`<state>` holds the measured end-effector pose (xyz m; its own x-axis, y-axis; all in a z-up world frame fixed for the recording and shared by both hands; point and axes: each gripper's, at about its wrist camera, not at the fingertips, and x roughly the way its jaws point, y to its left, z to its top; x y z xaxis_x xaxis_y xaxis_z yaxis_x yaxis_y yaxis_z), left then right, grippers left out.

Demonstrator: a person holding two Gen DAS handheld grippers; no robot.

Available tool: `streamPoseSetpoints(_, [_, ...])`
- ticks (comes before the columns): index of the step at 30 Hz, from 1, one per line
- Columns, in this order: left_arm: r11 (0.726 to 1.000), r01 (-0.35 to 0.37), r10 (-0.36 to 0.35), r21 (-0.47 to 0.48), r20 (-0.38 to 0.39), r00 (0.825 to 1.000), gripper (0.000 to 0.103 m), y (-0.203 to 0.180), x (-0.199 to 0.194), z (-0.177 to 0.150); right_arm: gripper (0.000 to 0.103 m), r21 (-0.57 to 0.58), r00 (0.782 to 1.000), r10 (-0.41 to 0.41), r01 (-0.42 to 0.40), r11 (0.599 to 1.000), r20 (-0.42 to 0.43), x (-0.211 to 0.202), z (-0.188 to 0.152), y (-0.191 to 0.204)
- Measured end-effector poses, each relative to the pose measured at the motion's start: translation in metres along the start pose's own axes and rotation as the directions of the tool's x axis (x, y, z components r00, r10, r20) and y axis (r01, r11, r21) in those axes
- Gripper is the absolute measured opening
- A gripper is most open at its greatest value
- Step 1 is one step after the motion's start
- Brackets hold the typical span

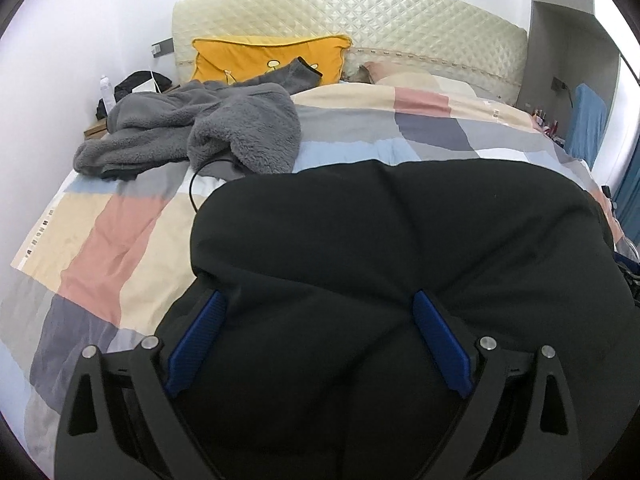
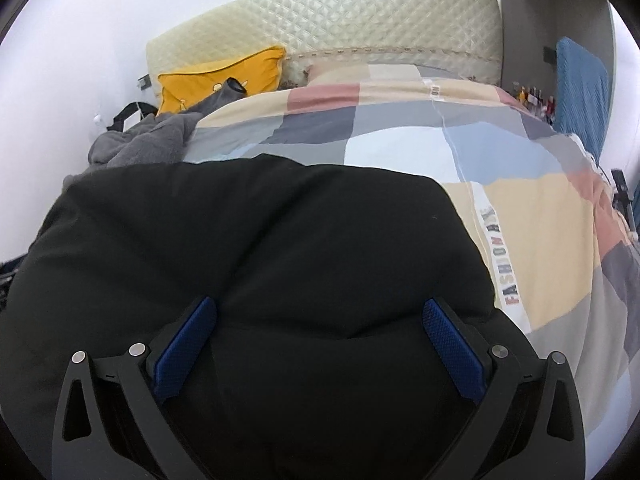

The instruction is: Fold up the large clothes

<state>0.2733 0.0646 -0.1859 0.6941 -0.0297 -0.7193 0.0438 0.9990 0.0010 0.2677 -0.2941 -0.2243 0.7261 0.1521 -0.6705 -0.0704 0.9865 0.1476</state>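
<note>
A large black garment (image 1: pixel 400 248) lies spread on the patchwork bedcover (image 1: pixel 112 232), filling the near part of both views; it also shows in the right wrist view (image 2: pixel 248 240). My left gripper (image 1: pixel 318 300) is open, its blue pads (image 1: pixel 200 336) wide apart, with the black cloth lying between them near the garment's left side. My right gripper (image 2: pixel 320 308) is open too, blue pads (image 2: pixel 452 348) wide apart over the black cloth near the garment's right side. A grey fleece garment (image 1: pixel 200 128) lies crumpled at the far left of the bed.
A yellow cushion (image 1: pixel 272 58) leans on the quilted cream headboard (image 1: pixel 380 16). A nightstand with a bottle (image 1: pixel 105 88) and dark bag stands at the left. A thin black cable (image 1: pixel 196 184) lies by the fleece. A blue panel (image 2: pixel 580 92) stands at the right.
</note>
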Motion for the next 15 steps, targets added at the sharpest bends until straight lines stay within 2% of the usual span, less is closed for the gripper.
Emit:
streamPoseSetpoints(4, [0.998,-0.054,0.053,0.028,0.023,0.998,0.096,-0.006,-0.023,0.006,0.103,-0.008,0.998,-0.025,0.025,1.0,0.054,-0.03,0.011,0.009])
streamPoseSetpoints(9, [1.0,0.017,-0.017,0.001,0.05,0.999,0.096,-0.008,-0.069,0.02,0.103,0.05,0.98,0.026,-0.037,0.998,0.197,-0.099,0.037,0.02])
streamPoseSetpoints(13, [0.999,0.033,-0.032,-0.018,0.069,0.997,0.096,-0.01,-0.109,0.029,0.103,0.039,0.969,0.045,-0.056,0.998,0.242,-0.143,0.048,0.027])
streamPoseSetpoints(15, [0.998,0.049,-0.045,-0.037,0.098,0.994,0.096,-0.009,-0.136,0.035,0.103,0.027,0.956,0.059,-0.07,0.997,0.287,-0.176,0.056,0.034])
